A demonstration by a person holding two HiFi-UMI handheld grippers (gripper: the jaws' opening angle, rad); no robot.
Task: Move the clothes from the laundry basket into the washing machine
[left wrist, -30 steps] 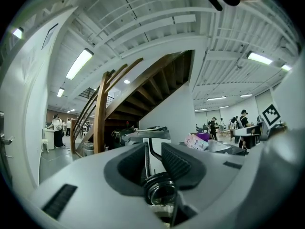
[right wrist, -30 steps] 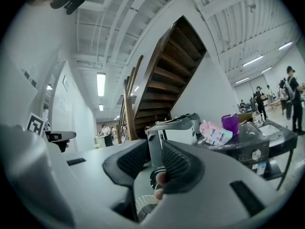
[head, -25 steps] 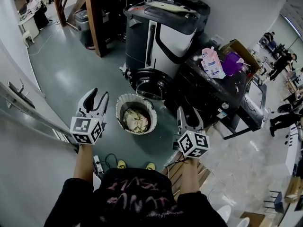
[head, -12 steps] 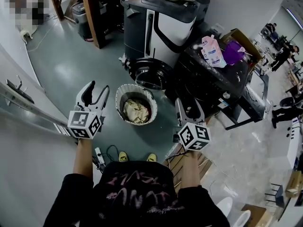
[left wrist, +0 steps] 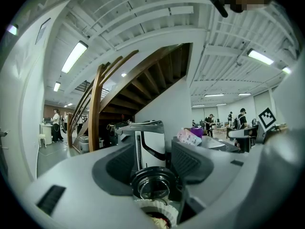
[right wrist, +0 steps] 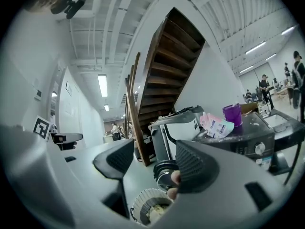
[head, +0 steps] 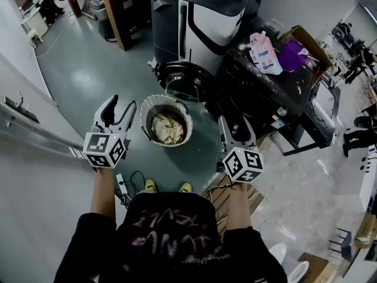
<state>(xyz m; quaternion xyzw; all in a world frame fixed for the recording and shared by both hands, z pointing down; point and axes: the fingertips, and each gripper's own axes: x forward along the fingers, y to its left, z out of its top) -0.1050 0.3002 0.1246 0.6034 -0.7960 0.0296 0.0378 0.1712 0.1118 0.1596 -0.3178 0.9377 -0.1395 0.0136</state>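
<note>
Flanking the laundry basket (head: pixel 144 112) before the washing machine (head: pixel 203 22), left gripper (head: pixel 121 107) and right gripper (head: pixel 234 126) show just-opened, empty jaws.

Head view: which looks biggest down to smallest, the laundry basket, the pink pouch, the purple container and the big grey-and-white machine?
1. grey-and-white machine
2. laundry basket
3. pink pouch and purple container: nearly alike, too close to rank. Both sit higher than the basket, so nearer the camera.

Clear drop into the laundry basket (head: pixel 143 117), washing machine's open door (head: pixel 187 84) just behind, bare floor (head: pixel 88 78) leftward
</note>
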